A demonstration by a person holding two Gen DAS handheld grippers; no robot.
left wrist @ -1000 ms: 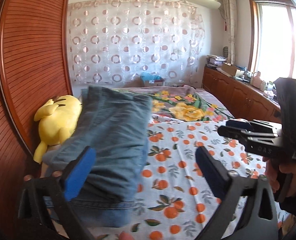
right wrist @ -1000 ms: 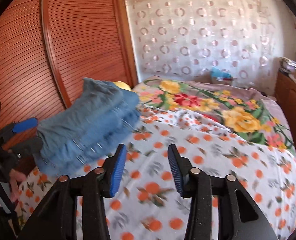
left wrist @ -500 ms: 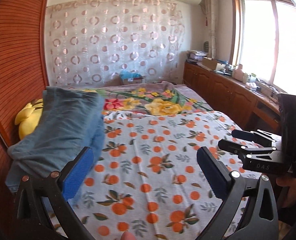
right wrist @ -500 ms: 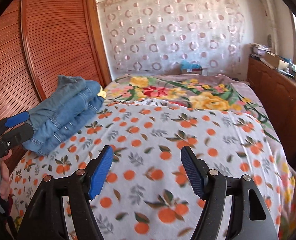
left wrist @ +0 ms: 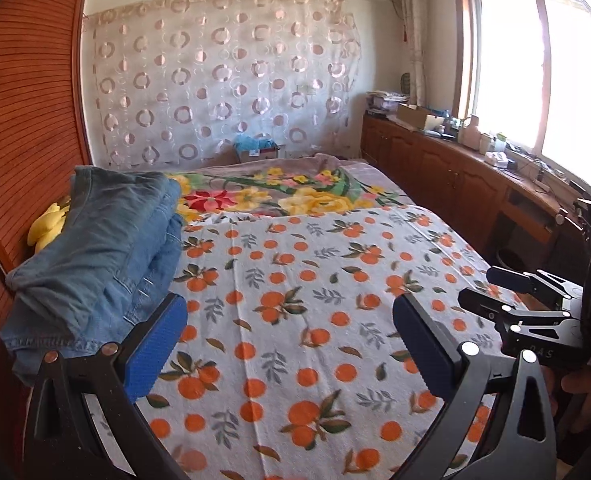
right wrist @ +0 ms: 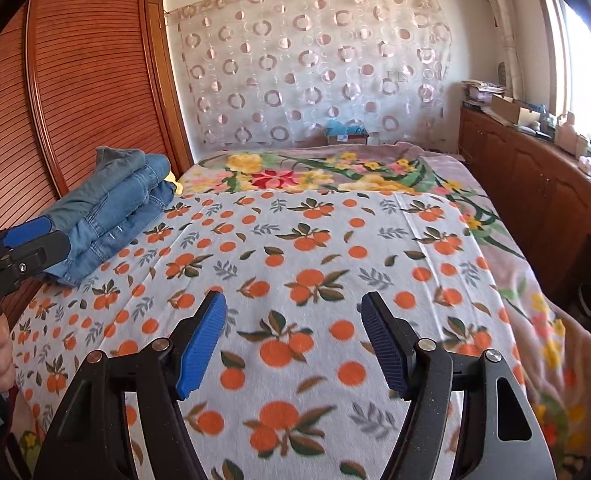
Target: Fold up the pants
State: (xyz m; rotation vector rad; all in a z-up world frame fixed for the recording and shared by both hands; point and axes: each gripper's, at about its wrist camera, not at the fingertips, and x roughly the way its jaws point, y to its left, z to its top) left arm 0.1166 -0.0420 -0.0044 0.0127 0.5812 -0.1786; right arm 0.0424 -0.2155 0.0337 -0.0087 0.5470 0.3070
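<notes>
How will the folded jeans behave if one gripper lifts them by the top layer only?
The folded jeans are soft denim in several stacked layers, so they would probably sag and unfold. The thick pile looks fairly heavy for a single pinch. It should not slide easily on the textured orange-print blanket.

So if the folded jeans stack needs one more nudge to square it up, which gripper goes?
Left. The left gripper hangs open beside the folded jeans; the right gripper sits over bare orange-print blanket, farther off.

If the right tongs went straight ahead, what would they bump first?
Probably the orange-print blanket on the bed; the open right tongs tilt down toward it. The folded jeans lie off left.
</notes>
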